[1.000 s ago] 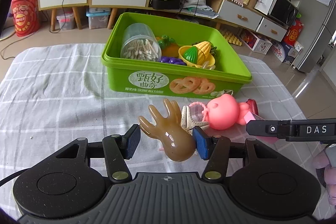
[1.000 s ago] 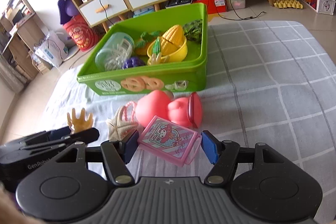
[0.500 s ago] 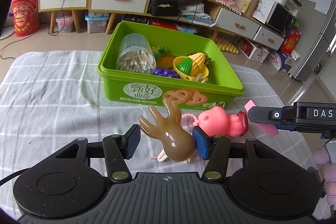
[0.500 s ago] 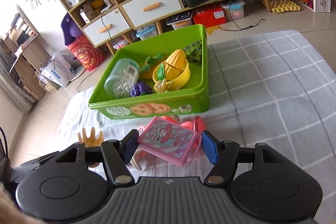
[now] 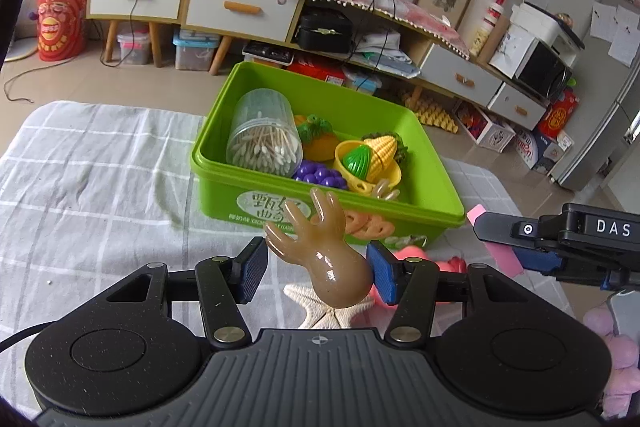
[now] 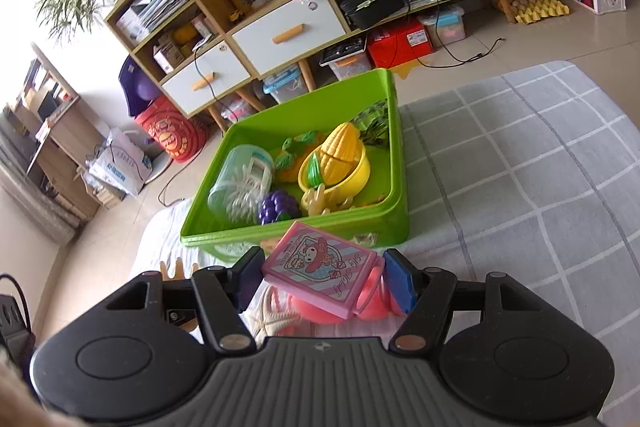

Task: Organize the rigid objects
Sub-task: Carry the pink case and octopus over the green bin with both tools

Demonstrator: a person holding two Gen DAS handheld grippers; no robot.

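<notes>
— Grip check: what has each gripper got, and where?

— Left gripper [image 5: 316, 269] is clamped on the brown hand toy [image 5: 320, 251], right gripper [image 6: 320, 277] on the pink case [image 6: 320, 269]; both are held up just before the green bin [image 5: 432, 211].

— How will they handle?

— Toy looks glossy, light, probably rubbery; its bulb could slip, so pinch the neck. Case seems stiff, flat, light; the side edges suit it.

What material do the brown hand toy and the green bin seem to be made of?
Hand toy: likely soft rubber or gel, translucent amber with wet-looking glossy highlights. Bin: hard plastic, smooth and slightly shiny, with a moulded rim and a printed label.
</notes>
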